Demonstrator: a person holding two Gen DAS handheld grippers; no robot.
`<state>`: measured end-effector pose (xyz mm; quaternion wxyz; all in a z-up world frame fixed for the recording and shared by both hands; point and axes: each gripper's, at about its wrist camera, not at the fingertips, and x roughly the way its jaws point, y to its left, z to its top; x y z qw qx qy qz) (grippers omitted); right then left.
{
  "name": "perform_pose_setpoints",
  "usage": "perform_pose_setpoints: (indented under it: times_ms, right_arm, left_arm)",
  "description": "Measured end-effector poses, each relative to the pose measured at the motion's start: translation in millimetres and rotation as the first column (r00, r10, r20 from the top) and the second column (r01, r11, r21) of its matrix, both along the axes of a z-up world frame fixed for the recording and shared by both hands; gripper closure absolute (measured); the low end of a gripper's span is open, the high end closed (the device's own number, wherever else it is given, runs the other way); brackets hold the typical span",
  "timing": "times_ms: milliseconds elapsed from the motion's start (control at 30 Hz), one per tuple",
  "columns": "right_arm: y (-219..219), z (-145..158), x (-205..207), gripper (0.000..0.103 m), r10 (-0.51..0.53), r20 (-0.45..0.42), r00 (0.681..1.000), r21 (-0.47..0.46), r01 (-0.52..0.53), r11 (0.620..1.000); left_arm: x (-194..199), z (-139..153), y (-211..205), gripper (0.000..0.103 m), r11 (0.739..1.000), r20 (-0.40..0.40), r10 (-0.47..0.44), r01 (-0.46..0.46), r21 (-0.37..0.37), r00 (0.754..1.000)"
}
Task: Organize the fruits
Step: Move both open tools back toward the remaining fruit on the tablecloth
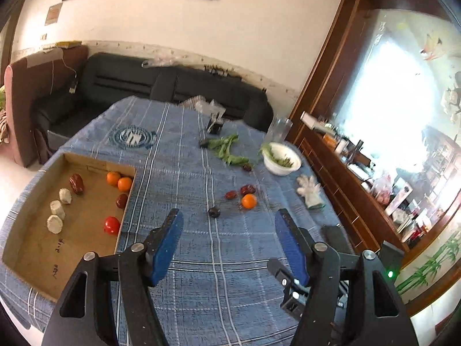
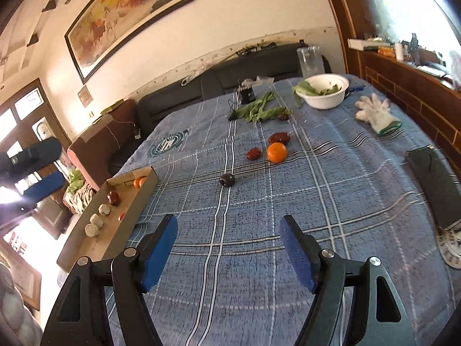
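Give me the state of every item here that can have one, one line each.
Left hand-held gripper: open, empty.
Right hand-held gripper: open, empty.
Cardboard box: open-topped, partly filled with fruit.
Orange: loose on the tablecloth.
White bowl: upright, holding greens.
Glove: lying flat.

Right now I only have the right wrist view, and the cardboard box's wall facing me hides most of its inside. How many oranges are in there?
Observer: Two oranges, touching each other, in the far corner of the cardboard box.
Operator: And the red thing just peeking over that wall?
Observer: It is a round red fruit, whole, lying right against the inside of the wall.
Operator: Anything else tucked behind the wall that I cannot see?
Observer: Yes, a small date rests against the same wall, between the red fruit and the oranges.
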<state>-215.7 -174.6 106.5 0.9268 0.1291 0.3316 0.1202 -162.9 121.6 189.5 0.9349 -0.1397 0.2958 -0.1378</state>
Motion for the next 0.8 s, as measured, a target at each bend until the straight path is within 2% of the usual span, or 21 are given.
perform_pose_setpoints:
  times_ms: [167,333,600,800]
  right_arm:
    - [2,24,-35,0.020,0.005,0.075,0.997,-0.024,-0.004,1.000]
    - [1,32,-55,0.016,-0.012,0.125,0.992,-0.044,0.018,0.999]
    - [3,23,-48,0.016,-0.005,0.093,0.996,-0.019,0.006,1.000]
    - [-2,14,-31,0.016,-0.004,0.061,0.998,-0.015,0.005,1.000]
  left_arm:
    - [-31,35,6,0.028,0.999,0.105,0.024,-0.021,-0.032,0.994]
    - [-54,46,9,0.023,0.999,0.171,0.032,-0.026,-0.035,0.985]
    - [-58,38,16,0.022,0.999,0.157,0.035,-0.032,-0.021,0.987]
    - [-44,31,12,0.022,1.000,0.132,0.029,-0.029,0.002,0.991]
